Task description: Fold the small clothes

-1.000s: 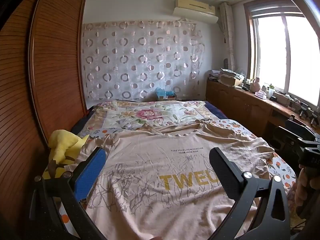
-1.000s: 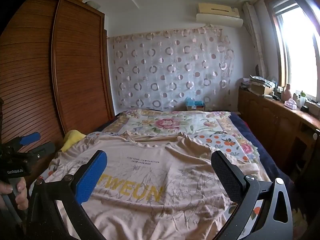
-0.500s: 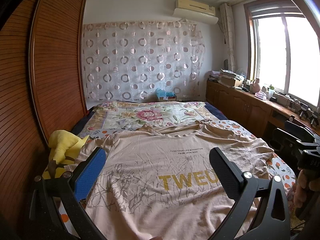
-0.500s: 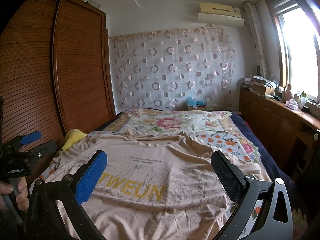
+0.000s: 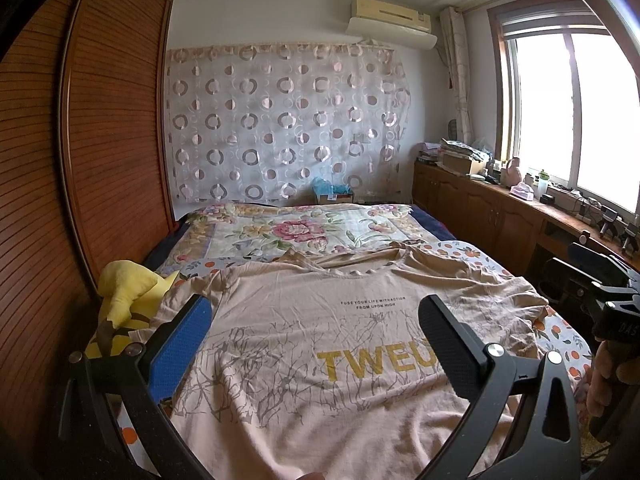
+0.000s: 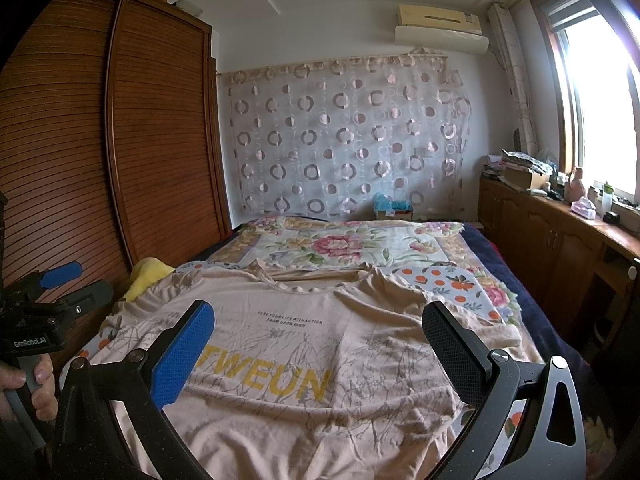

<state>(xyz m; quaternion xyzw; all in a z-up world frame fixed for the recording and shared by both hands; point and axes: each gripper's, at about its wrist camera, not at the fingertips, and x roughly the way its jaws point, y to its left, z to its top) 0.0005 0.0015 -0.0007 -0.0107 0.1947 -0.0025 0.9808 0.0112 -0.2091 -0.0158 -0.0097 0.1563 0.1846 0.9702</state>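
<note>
Beige T-shirt (image 5: 320,340) spread flat on bed (image 5: 304,232); yellow plush toy (image 5: 124,292) at its left edge. Left hand-held gripper (image 5: 316,340) and right hand-held gripper (image 6: 320,344): fingers apart, empty, above the shirt.

the t-shirt (image 5: 320,344) lies spread flat on the near half of the bed (image 5: 568,336), collar toward the far wall. behind it a quilt (image 5: 304,232) covers the far half. a soft toy (image 5: 124,296) sits at the shirt's left edge, against the wardrobe (image 5: 100,140). cabinets (image 5: 488,216) run along the right under the window (image 5: 560,112). a curtain (image 5: 280,128) hangs on the wall behind the bed.
</note>
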